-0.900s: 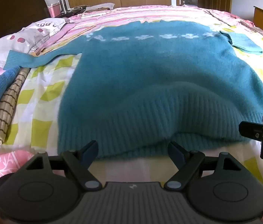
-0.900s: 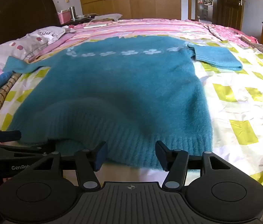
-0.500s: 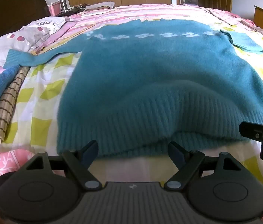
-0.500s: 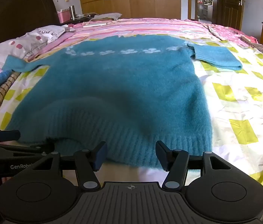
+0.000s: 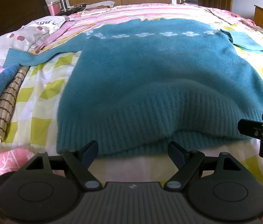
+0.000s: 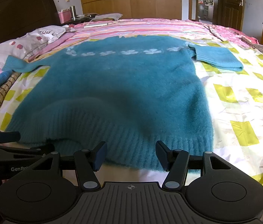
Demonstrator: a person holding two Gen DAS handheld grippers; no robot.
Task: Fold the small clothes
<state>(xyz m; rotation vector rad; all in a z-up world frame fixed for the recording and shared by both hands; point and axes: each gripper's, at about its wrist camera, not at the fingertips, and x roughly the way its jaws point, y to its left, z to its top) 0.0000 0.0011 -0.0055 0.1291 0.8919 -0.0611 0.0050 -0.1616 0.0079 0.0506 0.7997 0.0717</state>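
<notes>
Sweater [image 5: 150, 78] spread flat on bed [image 5: 43, 97], hem at six o'clock. Left gripper [image 5: 133, 152] and right gripper [image 6: 130, 155] spread, empty, poised to pinch hem.

Count: one teal sweater [image 5: 150, 71], two grippers — left gripper [image 5: 133, 153], right gripper [image 6: 130, 155]. One pillow [image 5: 25, 37]. One folded checked cloth [image 5: 6, 108].
</notes>
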